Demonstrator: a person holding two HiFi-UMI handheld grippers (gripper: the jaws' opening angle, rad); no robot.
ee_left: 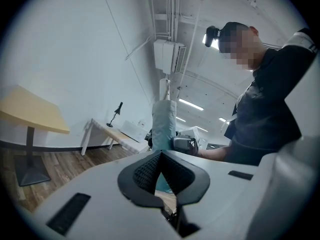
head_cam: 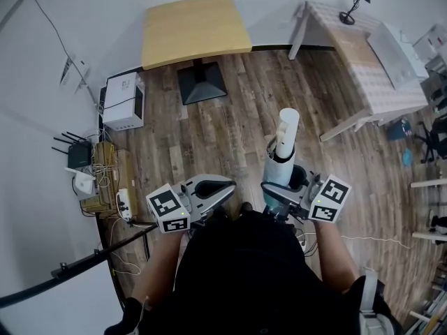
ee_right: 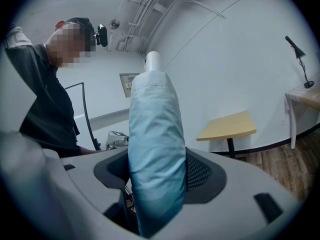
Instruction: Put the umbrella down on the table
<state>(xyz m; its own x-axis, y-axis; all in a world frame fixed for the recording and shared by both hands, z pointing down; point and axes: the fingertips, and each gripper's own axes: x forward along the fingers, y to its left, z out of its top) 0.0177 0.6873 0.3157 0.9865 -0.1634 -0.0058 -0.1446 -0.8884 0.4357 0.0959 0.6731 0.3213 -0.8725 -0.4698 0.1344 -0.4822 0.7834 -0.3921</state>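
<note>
- The right gripper is clamping its two dark padded jaws on the folded light-blue fabric umbrella, one jaw pressing in on each side of the cloth.
- The umbrella is standing roughly upright in that grip, with its white cylindrical end pointing up towards the head camera.
- In the head view the umbrella is hanging in the air over the brown wooden plank floor, just in front of the person's body in dark clothes.
- The left gripper is holding nothing. Its jaws are meeting at their tips, with only a narrow wedge of gap showing below them.
- The left gripper is hovering just beside the right one at about the same height, and its camera is looking across at the umbrella and the right gripper.
- The square yellow wooden table on a black pedestal base is standing by the white wall, well apart from the umbrella, and the umbrella is not resting on it.
- A second, white-legged table with a pale checked cover is standing off to the right, and a black desk lamp is sitting at its far end.
- A white box-shaped device is sitting on the floor by the left wall, near a tangle of cables.
</note>
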